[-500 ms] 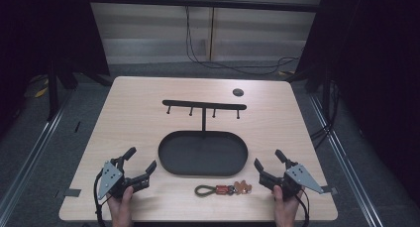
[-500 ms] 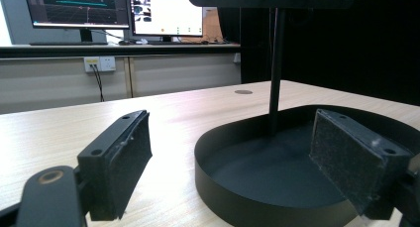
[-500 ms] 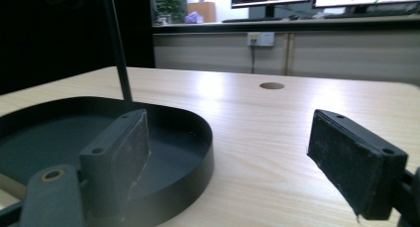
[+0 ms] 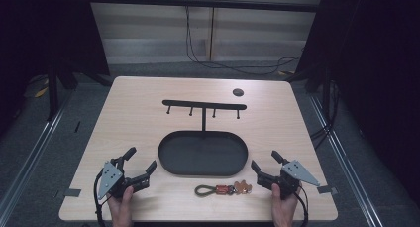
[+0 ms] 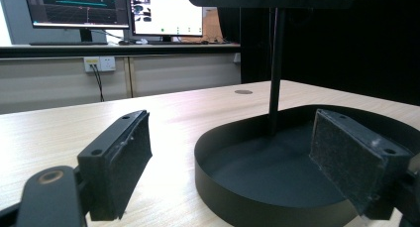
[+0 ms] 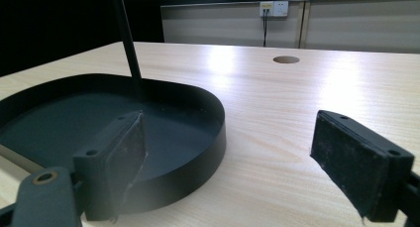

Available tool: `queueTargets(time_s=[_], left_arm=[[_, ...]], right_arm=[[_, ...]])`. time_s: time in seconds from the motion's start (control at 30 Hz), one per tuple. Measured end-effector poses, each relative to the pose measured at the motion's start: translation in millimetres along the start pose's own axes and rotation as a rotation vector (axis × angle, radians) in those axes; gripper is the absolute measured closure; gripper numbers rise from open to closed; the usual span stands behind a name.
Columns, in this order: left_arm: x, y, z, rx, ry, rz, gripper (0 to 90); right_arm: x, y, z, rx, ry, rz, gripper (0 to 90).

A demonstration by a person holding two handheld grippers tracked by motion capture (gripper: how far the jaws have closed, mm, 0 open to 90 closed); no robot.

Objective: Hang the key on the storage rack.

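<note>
On the desk (image 4: 148,113), a pale wood top, a black oval tray (image 4: 171,160) sits near the middle with a thin post (image 4: 203,122) rising from its far edge to a crossbar (image 4: 204,105) that carries four short pegs. Just in front of the tray, near the desk's front edge, lies a keychain (image 4: 223,189) — a dark green loop at its left end, an orange-red piece in the middle and a brownish charm at its right. The left gripper (image 4: 139,167) rests at the front left corner of the desk, held in a hand (image 4: 121,210), its jaws wide apart and holding nothing; it points toward the tray's left end and stays apart from it. The right gripper (image 4: 265,164) rests at the front right, held in the other hand (image 4: 284,209), its jaws likewise spread and empty, just right of the keychain's charm without touching it. In the left gripper view the tray's wall (image 5: 247,202) curves between the two pads (image 5: 126,162) and the post stands behind. In the right gripper view the tray (image 6: 198,152) lies to the left, one pad (image 6: 121,160) in front of its rim. A round hole (image 4: 238,92) marks the desk's far side — beyond it, cables (image 4: 237,63) trail on the floor.
</note>
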State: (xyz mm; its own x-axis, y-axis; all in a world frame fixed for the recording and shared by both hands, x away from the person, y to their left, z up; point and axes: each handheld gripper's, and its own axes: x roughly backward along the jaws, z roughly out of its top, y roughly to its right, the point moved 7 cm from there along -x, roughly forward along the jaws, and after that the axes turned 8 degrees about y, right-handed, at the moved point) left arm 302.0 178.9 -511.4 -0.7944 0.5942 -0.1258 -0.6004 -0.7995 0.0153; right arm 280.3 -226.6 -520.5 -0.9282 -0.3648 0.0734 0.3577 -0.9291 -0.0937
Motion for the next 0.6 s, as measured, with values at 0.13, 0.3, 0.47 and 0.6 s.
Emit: queueTargets(time_s=[0.13, 0.3, 0.47, 0.6], left_arm=[[0.0, 0.0, 0.0, 0.000, 0.000, 0.000, 15.8], [0.0, -0.2, 0.0, -0.001, 0.001, 0.001, 15.8], [0.0, -0.2, 0.0, -0.001, -0.001, 0.002, 15.8], [0.0, -0.4, 0.0, -0.001, -0.002, 0.003, 15.8]], right_arm=[[-2.6, -1.6, -0.3, -0.006, -0.010, 0.016, 13.4], [-3.9, -5.0, 0.4, -0.002, -0.040, 0.033, 18.5], [-6.8, -14.8, 7.5, 0.036, -0.073, 0.113, 24.9], [-8.8, -20.5, 11.6, 0.049, -0.125, 0.144, 26.0]])
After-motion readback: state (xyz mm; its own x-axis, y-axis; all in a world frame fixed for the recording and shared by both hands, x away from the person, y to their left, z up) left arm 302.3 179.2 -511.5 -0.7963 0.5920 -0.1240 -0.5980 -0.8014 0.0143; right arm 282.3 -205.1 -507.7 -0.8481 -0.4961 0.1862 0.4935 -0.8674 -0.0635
